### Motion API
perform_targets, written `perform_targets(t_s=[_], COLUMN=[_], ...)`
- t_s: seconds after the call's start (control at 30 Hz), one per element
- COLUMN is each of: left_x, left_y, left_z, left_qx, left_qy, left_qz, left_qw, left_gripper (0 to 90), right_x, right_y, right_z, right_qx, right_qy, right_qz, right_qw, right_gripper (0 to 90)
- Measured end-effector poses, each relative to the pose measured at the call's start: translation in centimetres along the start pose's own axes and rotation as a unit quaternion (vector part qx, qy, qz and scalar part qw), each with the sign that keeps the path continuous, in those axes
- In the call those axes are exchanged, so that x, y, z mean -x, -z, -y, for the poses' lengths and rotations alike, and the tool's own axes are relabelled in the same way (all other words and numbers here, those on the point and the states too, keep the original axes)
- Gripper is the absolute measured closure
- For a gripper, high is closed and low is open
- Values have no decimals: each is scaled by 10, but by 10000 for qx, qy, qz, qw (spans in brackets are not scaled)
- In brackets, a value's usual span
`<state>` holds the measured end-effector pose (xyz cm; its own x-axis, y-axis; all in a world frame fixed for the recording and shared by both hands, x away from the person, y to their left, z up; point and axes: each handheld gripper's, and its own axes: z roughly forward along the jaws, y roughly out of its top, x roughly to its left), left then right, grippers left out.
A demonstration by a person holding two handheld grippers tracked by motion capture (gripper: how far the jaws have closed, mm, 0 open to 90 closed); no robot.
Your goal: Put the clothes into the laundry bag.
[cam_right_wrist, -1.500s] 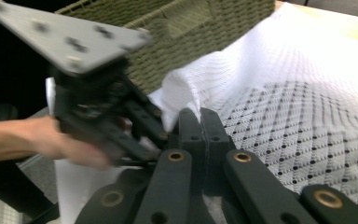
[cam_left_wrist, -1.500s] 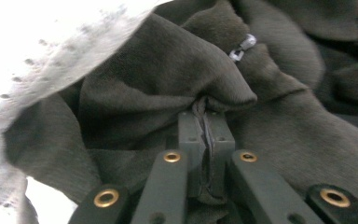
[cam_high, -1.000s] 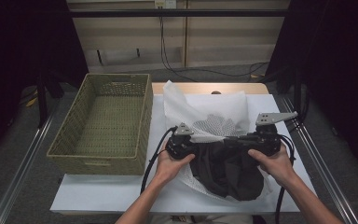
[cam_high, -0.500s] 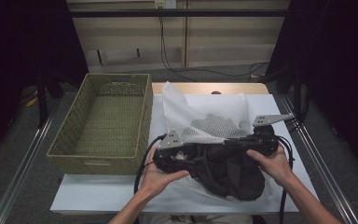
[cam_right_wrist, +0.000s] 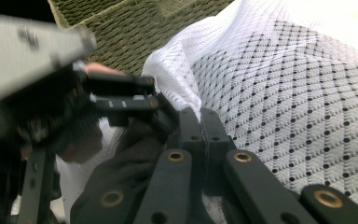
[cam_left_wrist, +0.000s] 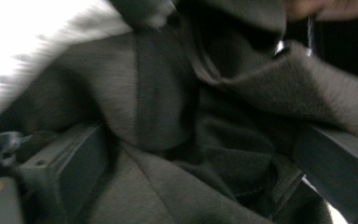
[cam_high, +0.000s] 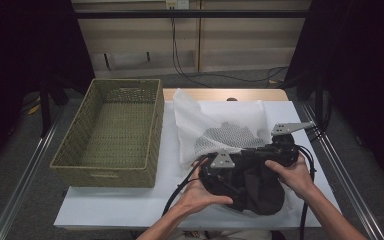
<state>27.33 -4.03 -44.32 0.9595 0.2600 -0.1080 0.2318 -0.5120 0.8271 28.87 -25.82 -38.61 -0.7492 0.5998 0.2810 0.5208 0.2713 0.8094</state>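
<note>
Opening my left gripper's (cam_high: 215,172) jaws, I have just let go of the dark garment (cam_high: 252,185), whose cloth now lies loose between them, and shifted toward my right gripper (cam_high: 280,150) to regrip. My right jaws stay clamped on the white mesh bag's (cam_high: 220,127) edge; the soft, crumpled garment sits half inside that bag on the bench (cam_high: 120,205), beside the wicker basket (cam_high: 110,130).

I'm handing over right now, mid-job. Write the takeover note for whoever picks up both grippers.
Left gripper: open; jaws have just been opening, dark garment loose between them.
Right gripper: shut, apparently on the white mesh bag edge.
Things: garment bunched at the bag's near end; wicker basket empty, at the left.
Done: left grip released.
Left: probably regrip and feed the garment into the bag; how far in it is, unclear.
</note>
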Motion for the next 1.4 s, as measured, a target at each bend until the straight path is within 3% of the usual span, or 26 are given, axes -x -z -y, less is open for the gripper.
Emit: perform_targets(t_s=[0.17,0.2,0.27,0.3,0.37,0.4,0.43,0.57,0.67,0.7,0.87,1.0,1.13,1.27,1.33,1.4], left_x=[0,0,-3,-4,-8,-12,-14,-19,-26,-28,-29,-40,-52,-50,-51,-59], left_y=[-18,-19,-21,-18,-17,-14,-14,-11,-7,-6,-1,-1,5,14,11,6], left_z=[11,11,13,12,13,11,11,4,-1,-4,-16,-17,-17,-27,-27,-22], left_qx=[-329,-505,-446,-555,-510,-666,-619,-697,-417,-224,-114,-21,206,419,372,284], left_qy=[-122,-203,-239,-383,-292,-384,-315,-205,50,252,129,269,499,457,365,440], left_qz=[-53,-212,-213,-328,-428,-500,-505,-614,-550,-534,-625,-763,-1052,-1042,-1131,-1215], left_qw=[9994,9983,9985,9972,9974,9958,9963,9955,9976,9980,9979,9967,9930,9926,9922,9912], left_gripper=[13,47,131,186,357,444,514,636,660,661,675,684,690,691,692,693], right_x=[-1,-1,-2,-2,-2,-2,-3,-6,-6,-7,-8,-12,-17,-20,-18,-15], right_y=[-2,-2,-3,-3,-3,-3,-3,-2,-2,-2,-4,-5,0,5,6,6], right_z=[0,0,0,0,-1,-1,-1,-3,-7,-8,-14,-16,-18,-20,-19,-17], right_qx=[-7,-33,-42,-49,-54,-65,-66,-17,30,26,86,102,174,239,235,216], right_qy=[5,39,46,50,40,45,42,79,67,62,78,102,150,192,176,114], right_qz=[21,15,18,18,19,14,8,-6,5,7,-14,-74,-170,-226,-215,-198], right_qw=[10000,10000,10000,10000,10000,10000,10000,10000,10000,10000,9999,9999,9996,9993,9993,9995], right_gripper=[900,900,900,900,900,900,900,900,900,900,900,900,900,900,900,900])
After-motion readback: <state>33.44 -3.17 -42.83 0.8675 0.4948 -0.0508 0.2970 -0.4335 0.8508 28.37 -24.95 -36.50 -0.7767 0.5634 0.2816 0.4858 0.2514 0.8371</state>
